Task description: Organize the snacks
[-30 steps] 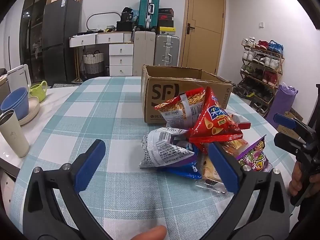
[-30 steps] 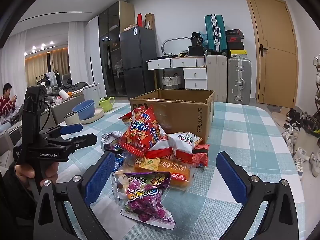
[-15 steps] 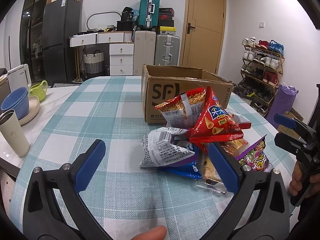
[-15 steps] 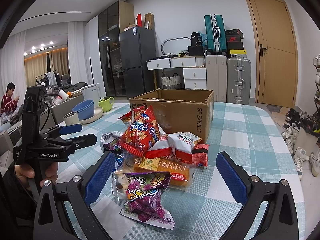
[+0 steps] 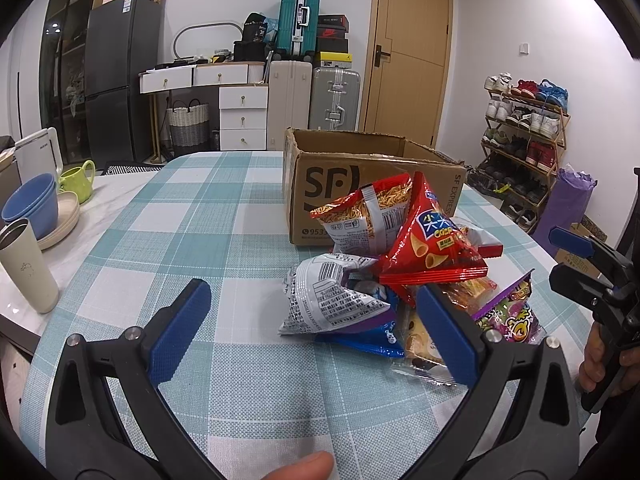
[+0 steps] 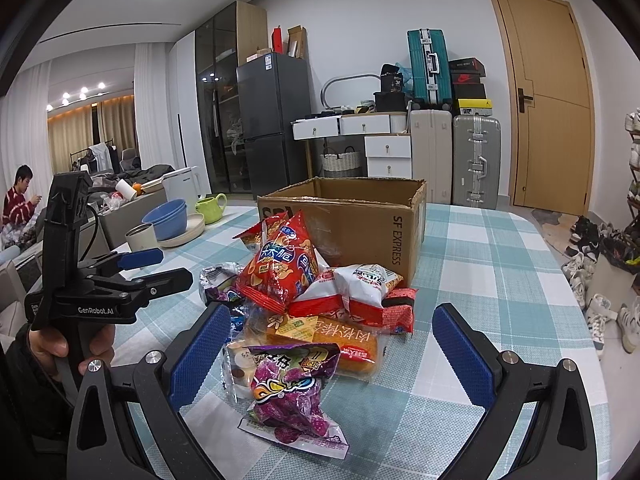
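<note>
Snack pile (image 6: 316,312): heaped on desk (image 5: 240,224), touching front of cardboard box (image 6: 360,216). None visibly packed; box interior hidden. Left tongs (image 5: 316,328), right tongs (image 6: 332,348): both apart, empty. Sorting apparently unstarted.

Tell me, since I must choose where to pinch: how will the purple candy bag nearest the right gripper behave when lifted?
The purple candy bag looks lumpy with loose pieces, so it would probably sag and shift. Its glossy film may slip; its flat sealed top edge seems safer to pinch.
</note>
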`<state>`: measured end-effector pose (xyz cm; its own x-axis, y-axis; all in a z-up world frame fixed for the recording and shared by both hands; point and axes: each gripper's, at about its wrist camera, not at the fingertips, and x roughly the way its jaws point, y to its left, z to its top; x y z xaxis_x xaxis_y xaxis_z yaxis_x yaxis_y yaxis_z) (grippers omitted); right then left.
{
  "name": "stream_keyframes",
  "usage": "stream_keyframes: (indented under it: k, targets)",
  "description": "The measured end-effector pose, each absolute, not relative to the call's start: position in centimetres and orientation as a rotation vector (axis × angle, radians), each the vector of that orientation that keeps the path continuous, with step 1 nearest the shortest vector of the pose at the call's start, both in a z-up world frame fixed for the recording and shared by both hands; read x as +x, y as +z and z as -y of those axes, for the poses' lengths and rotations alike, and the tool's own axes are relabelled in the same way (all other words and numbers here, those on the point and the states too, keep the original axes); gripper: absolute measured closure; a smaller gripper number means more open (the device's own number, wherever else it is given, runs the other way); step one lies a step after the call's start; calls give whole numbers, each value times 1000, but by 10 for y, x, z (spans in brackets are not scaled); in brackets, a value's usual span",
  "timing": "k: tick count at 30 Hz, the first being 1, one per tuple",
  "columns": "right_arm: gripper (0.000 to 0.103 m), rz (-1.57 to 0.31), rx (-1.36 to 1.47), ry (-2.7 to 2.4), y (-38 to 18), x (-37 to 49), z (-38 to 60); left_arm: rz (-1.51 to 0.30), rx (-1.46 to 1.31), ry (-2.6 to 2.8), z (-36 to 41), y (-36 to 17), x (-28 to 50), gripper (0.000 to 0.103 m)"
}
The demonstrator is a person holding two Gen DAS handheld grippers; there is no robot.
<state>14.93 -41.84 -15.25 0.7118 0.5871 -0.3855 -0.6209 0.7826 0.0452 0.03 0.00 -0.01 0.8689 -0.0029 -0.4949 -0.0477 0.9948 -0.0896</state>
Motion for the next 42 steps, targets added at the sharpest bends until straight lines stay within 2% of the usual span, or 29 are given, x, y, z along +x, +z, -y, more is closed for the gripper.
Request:
stream_keyframes:
  k: [42]
  targets:
    - [0, -426, -77, 638, -157, 160, 419, -521, -103, 27, 0, -3, 0, 1]
